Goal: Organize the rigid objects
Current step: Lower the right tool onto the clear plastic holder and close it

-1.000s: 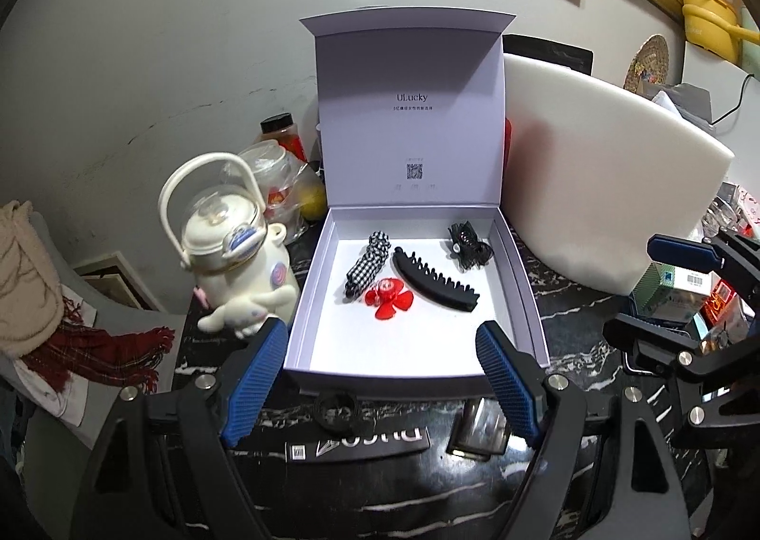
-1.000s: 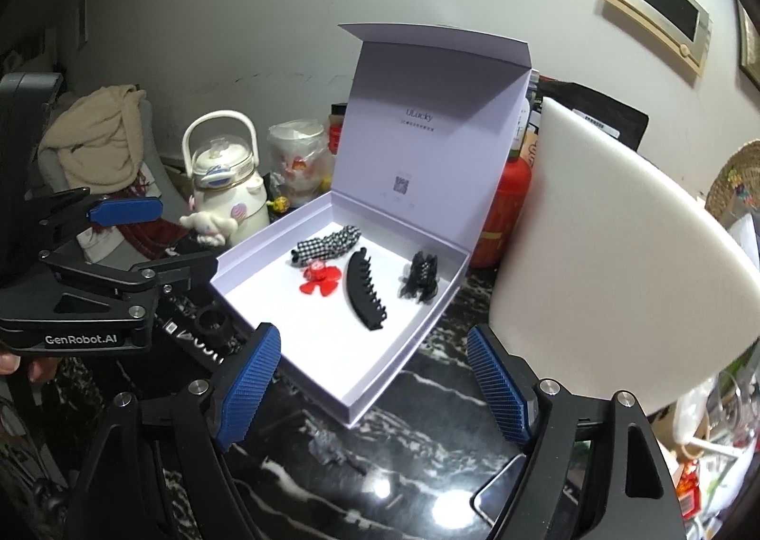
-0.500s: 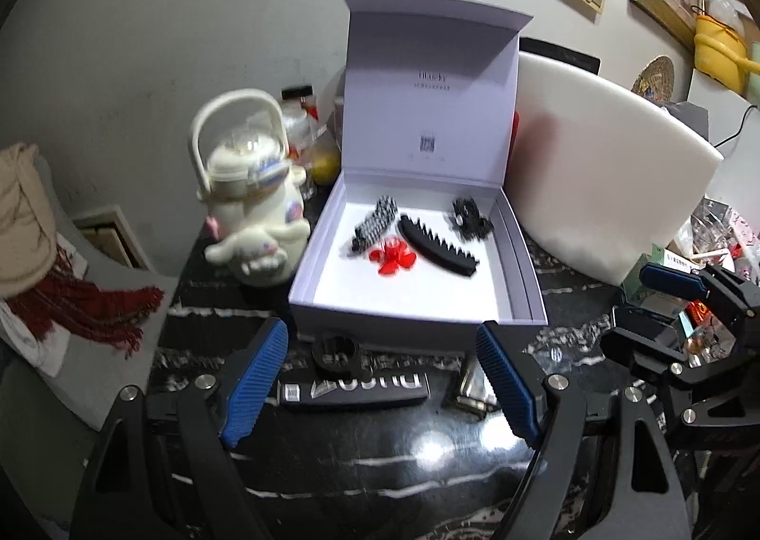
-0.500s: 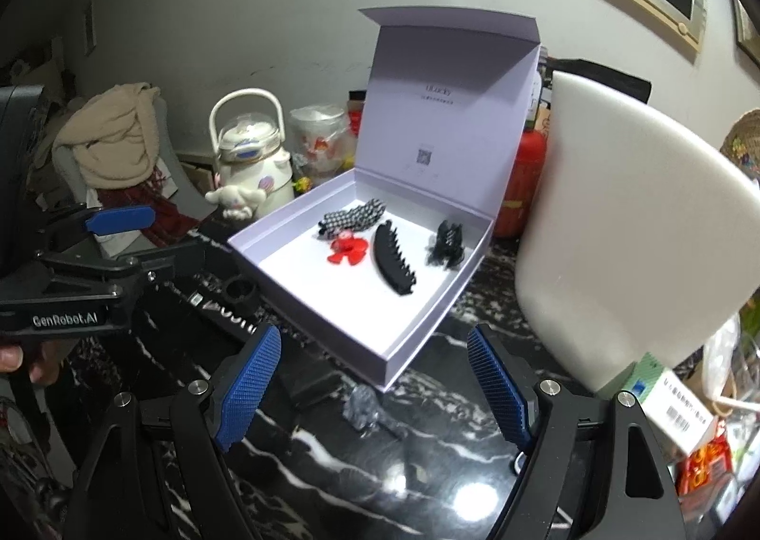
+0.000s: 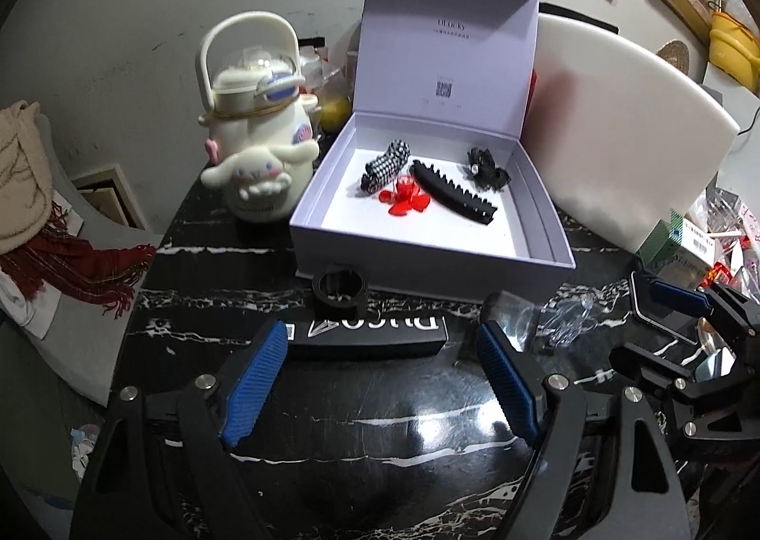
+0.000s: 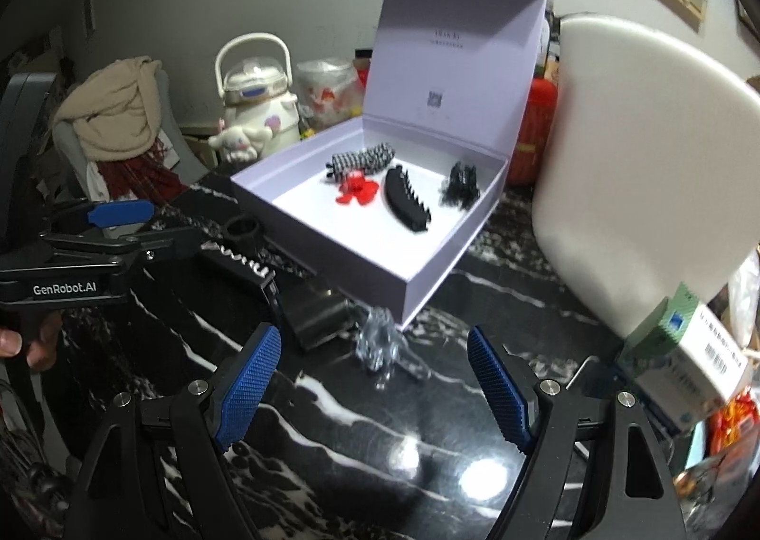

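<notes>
toothed black clip (image 5: 453, 197) lies in matte lilac cardboard box (image 5: 427, 255); both grippers' ribbed blue jaws spread, empty.

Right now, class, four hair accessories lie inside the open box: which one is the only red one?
The small red flower-shaped clip. It lies between the black-and-white checked clip and the long black toothed claw clip; the fourth is a black bow.

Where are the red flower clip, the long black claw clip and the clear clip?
red flower clip (image 5: 404, 200), left wrist view, centre petals
long black claw clip (image 5: 451, 198), left wrist view, middle of spine
clear clip (image 6: 380, 343), right wrist view, body
</notes>
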### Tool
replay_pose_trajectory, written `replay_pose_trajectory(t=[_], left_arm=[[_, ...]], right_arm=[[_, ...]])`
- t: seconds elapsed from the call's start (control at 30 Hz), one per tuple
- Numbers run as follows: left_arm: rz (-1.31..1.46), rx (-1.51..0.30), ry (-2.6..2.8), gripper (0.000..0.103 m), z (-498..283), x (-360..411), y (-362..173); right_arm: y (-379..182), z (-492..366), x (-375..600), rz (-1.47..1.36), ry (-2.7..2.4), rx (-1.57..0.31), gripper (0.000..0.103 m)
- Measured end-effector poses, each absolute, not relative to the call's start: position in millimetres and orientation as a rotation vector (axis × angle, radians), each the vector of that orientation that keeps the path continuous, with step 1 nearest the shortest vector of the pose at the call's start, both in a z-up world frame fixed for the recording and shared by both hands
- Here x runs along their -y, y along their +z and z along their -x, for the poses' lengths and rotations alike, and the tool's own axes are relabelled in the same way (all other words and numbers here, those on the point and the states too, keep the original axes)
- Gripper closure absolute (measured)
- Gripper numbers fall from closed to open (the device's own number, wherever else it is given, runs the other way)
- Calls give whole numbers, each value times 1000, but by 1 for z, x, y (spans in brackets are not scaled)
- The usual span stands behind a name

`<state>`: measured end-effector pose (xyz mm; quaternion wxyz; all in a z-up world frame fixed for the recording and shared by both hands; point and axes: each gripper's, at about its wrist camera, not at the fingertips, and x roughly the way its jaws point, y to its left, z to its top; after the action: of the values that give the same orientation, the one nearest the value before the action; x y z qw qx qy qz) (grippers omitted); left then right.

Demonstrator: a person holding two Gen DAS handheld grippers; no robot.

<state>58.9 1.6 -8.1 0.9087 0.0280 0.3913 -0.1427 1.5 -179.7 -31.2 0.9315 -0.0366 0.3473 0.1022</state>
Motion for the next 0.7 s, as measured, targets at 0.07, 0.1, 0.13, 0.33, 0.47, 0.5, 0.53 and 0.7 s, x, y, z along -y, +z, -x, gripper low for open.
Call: replay_pose_trajectory(t=[0.07, 0.1, 0.13, 0.33, 0.47, 0.5, 0.53, 0.7], left_arm=[[-38, -809, -302, 21, -59, -3, -16], [-31, -812, -306, 21, -58, -4, -18], [-24, -817, -308, 21, -59, -4, -21], [-47, -833, -299, 21, -58, -1, -36], [-87, -821, -295, 21, -58, 3, -39], [-95, -816, -302, 21, -58, 6, -38], [-101, -812, -309, 21, -58, 8, -38], [-111, -840, -372, 21, -63, 23, -43]], right_arm=[[-40, -4, 182, 64, 209, -730, 21], [-43, -6, 183, 63, 206, -737, 21], [-47, -7, 184, 63, 202, -746, 21], [-62, -16, 190, 54, 211, -771, 21], [-68, -22, 189, 60, 217, -772, 21], [-70, -25, 189, 66, 217, -776, 21], [-72, -28, 189, 68, 217, -780, 21], [-77, -40, 192, 33, 244, -797, 21]])
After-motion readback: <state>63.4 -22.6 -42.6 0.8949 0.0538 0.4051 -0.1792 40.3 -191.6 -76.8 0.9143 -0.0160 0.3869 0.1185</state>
